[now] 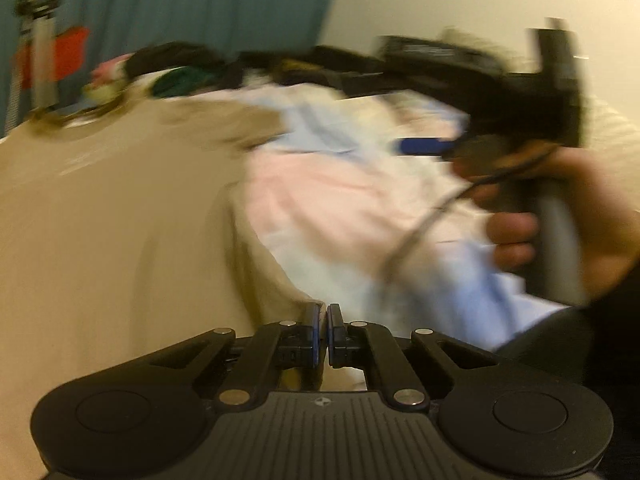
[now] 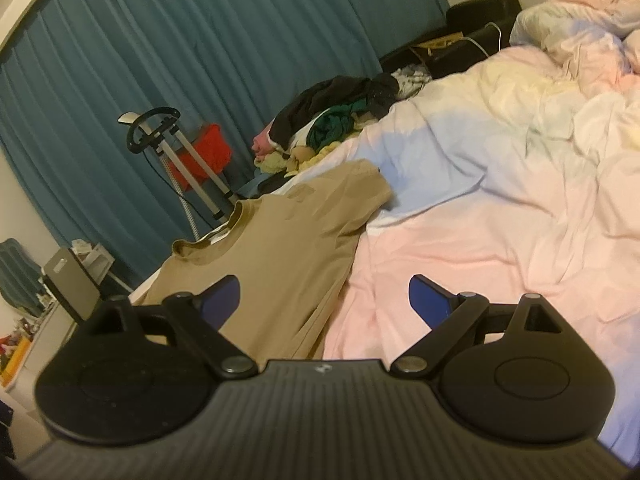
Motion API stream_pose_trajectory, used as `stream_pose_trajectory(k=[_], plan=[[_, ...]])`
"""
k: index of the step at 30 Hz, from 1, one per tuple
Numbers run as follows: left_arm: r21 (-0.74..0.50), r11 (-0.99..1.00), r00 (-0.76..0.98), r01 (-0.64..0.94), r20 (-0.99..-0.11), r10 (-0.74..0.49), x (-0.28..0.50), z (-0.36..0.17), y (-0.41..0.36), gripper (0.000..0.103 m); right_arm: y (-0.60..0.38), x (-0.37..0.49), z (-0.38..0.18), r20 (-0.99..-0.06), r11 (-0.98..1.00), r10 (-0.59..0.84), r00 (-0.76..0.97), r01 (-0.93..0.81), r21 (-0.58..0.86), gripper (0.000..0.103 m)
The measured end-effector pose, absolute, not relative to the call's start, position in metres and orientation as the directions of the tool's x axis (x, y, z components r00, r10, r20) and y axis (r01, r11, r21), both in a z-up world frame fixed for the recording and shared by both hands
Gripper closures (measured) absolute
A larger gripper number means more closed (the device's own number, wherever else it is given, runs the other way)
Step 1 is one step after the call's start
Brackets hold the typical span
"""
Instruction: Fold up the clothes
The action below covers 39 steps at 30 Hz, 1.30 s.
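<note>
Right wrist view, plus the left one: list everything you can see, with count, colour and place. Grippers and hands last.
T-shirt: one, tan, spread flat on the near edge of the bed, collar toward the curtain.
Duvet: one, pale pink, blue and cream, rumpled, covering the bed.
Clothes pile: one heap, black, green, pink and yellow, at the far side of the bed.
Curtain: one, teal, behind the bed.
Garment steamer: one, black and silver, standing by the curtain.
Red cloth: one, hanging on the steamer.
Left gripper: black, blue pads, shut on the T-shirt's edge.
Right gripper: black, blue pads, open, above the T-shirt's side.
Hand: one, holding the right gripper's handle.
</note>
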<state>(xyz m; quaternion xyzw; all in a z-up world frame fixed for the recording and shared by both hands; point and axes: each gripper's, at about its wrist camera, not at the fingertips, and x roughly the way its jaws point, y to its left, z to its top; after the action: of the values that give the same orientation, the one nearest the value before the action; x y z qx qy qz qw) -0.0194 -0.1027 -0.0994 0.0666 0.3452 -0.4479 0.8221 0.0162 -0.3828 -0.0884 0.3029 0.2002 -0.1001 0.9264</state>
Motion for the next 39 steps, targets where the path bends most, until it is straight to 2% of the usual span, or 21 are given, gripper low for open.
stream_pose_trajectory(k=[3,10,11,13,14,15,16,18,22,26,30,36,39], plan=[[-0.201,0.519,0.298,0.831,-0.627,-0.72,-0.03,-0.103,-0.128,0.099,-0.388,0.012,-0.084,-0.418,0.799,-0.078,0.905,0.307,0.516,0.01],[-0.22,0.503,0.227,0.836,-0.696,-0.681,-0.023,-0.144,-0.171,0.099,-0.401,0.003,-0.077,-0.379,0.815,-0.052,0.924,0.259,0.519,0.01],[-0.232,0.506,0.221,0.831,-0.696,-0.683,-0.021,-0.146,-0.169,0.095,-0.401,0.004,-0.078,-0.386,0.819,-0.056,0.921,0.264,0.509,0.01],[-0.246,0.52,0.228,0.818,-0.691,-0.686,-0.018,-0.147,-0.161,0.077,-0.398,0.007,-0.079,-0.392,0.827,-0.048,0.919,0.257,0.501,0.01],[-0.241,0.531,0.244,0.812,-0.687,-0.685,-0.015,-0.144,-0.157,0.057,-0.397,0.008,-0.079,-0.394,0.83,-0.043,0.918,0.252,0.498,0.01],[-0.226,0.552,0.277,0.802,-0.678,-0.681,-0.014,-0.14,-0.153,0.044,-0.396,0.009,-0.079,-0.393,0.832,-0.036,0.919,0.245,0.498,0.01],[-0.212,0.573,0.309,0.792,-0.67,-0.675,-0.012,-0.137,-0.15,0.039,-0.395,0.009,-0.079,-0.388,0.836,-0.032,0.921,0.237,0.494,0.01],[-0.197,0.61,0.364,0.767,-0.65,-0.667,-0.008,-0.127,-0.139,0.018,-0.391,0.009,-0.077,-0.376,0.847,-0.027,0.926,0.221,0.484,0.01],[-0.162,0.687,0.477,0.708,-0.608,-0.635,0.008,-0.103,-0.106,0.014,-0.383,0.01,-0.074,-0.36,0.876,-0.027,0.933,0.196,0.441,0.01],[-0.121,0.785,0.61,0.608,-0.561,-0.56,0.024,-0.075,-0.075,0.006,-0.378,0.013,-0.073,-0.349,0.892,-0.025,0.937,0.178,0.415,0.01],[-0.125,0.842,0.695,0.525,-0.508,-0.509,0.035,-0.043,-0.048,0.002,-0.37,0.016,-0.074,-0.342,0.903,-0.007,0.94,0.153,0.401,0.01],[-0.157,0.884,0.749,0.44,-0.48,-0.458,0.05,-0.019,-0.023,0.001,-0.363,0.021,-0.078,-0.303,0.891,0.017,0.953,0.123,0.437,0.01],[-0.179,0.897,0.764,0.405,-0.472,-0.439,0.051,-0.02,-0.014,0.0,-0.361,0.034,-0.085,-0.306,0.877,-0.016,0.952,0.16,0.452,0.01]])
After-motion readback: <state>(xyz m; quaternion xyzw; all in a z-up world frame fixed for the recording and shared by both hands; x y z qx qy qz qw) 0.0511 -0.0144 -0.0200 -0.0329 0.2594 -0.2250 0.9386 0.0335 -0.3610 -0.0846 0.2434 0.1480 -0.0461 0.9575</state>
